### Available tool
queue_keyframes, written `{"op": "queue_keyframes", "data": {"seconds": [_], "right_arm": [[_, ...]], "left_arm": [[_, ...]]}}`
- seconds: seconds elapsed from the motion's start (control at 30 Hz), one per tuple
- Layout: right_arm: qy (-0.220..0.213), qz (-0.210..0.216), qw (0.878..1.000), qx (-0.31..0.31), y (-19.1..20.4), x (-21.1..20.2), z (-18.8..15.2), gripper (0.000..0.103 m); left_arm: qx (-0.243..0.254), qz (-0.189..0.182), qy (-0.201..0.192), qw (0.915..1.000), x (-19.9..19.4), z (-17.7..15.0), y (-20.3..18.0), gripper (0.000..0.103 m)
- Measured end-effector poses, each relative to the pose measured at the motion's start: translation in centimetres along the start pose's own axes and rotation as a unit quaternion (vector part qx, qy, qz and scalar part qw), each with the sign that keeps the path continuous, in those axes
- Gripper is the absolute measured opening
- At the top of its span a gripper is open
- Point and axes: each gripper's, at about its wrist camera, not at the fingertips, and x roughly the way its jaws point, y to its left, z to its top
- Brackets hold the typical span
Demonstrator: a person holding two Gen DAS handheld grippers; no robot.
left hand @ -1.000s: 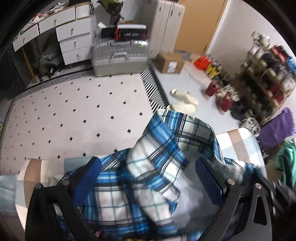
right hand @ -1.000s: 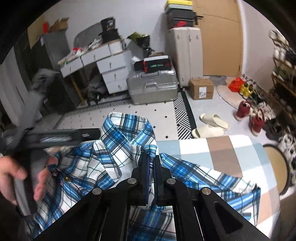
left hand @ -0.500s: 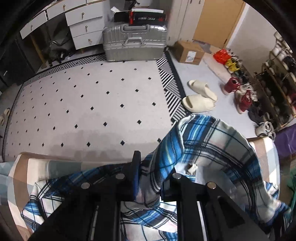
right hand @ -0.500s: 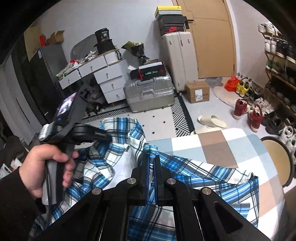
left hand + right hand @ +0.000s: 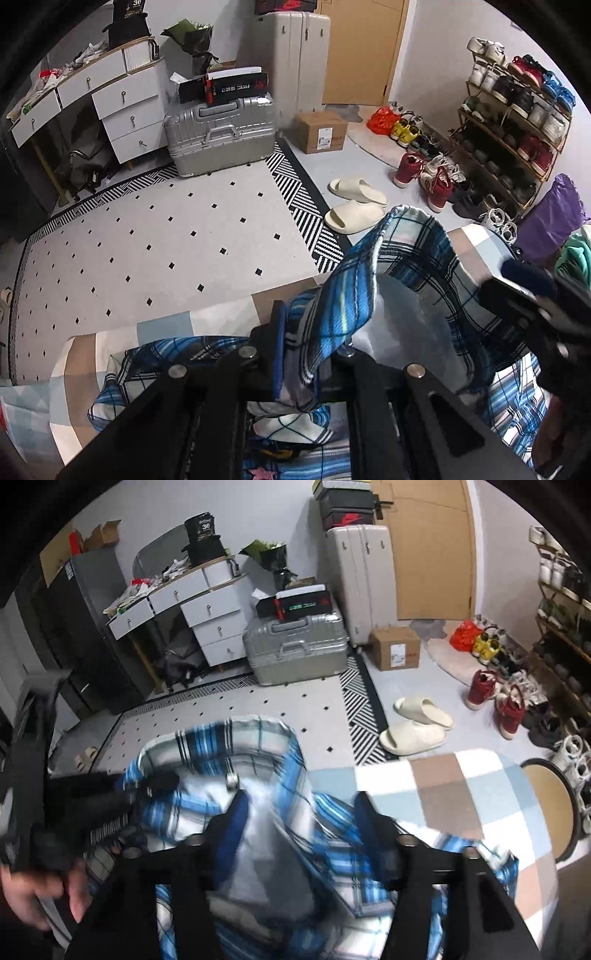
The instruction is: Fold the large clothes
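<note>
A blue and white plaid shirt lies bunched on a bed with a checked cover. My left gripper is shut on a raised fold of the shirt near the collar, and the cloth stands up from its jaws. In the right wrist view the shirt spreads below my right gripper, whose jaws are opening. Cloth lies between the blue pads, which do not press on it. A hand holds the left gripper at the shirt's left side. The right gripper shows at the right edge.
Beyond the bed's far edge lies a dotted rug. Past it stand a silver suitcase, white drawers, a cardboard box, beige slippers and a shoe rack. A round stool stands beside the bed.
The left gripper went from wide open to shut on the shirt and raised the fold. The right gripper, shut on shirt cloth before, has opened and let it go.
</note>
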Motion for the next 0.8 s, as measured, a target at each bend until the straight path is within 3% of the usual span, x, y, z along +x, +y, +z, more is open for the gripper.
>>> {"op": "queue_keyframes", "data": {"seconds": [0.1, 0.2, 0.23, 0.27, 0.37, 0.6, 0.8], "right_arm": [[0.012, -0.031, 0.999, -0.013, 0.9, 1.5, 1.7, 0.063], [0.062, -0.078, 0.994, -0.036, 1.5, 4.2, 2.7, 0.057], [0.082, -0.098, 0.991, -0.044, 1.5, 5.3, 2.9, 0.035], [0.089, -0.107, 0.989, -0.046, 1.3, 5.6, 2.9, 0.004], [0.093, -0.089, 0.992, -0.019, 0.3, 5.4, 2.9, 0.001], [-0.047, -0.043, 0.997, -0.044, 2.0, -4.2, 2.2, 0.001], [-0.131, 0.0, 0.989, -0.065, 3.6, -15.0, -2.2, 0.001]], "left_arm": [[0.015, -0.008, -0.007, 0.9998, -0.2, -0.1, -0.3, 0.006], [0.03, -0.005, -0.007, 0.9995, -0.1, -0.4, -0.6, 0.006], [0.028, -0.008, -0.007, 0.9996, 0.0, -0.3, -0.4, 0.006], [0.025, -0.011, -0.007, 0.9996, 0.0, -0.4, -0.2, 0.006], [0.013, -0.013, -0.015, 0.9997, -0.9, -0.4, 0.2, 0.006], [0.021, -0.029, -0.072, 0.9967, -8.2, -2.0, 0.4, 0.006], [0.01, -0.058, -0.131, 0.9897, -16.2, -6.8, 1.1, 0.006]]}}
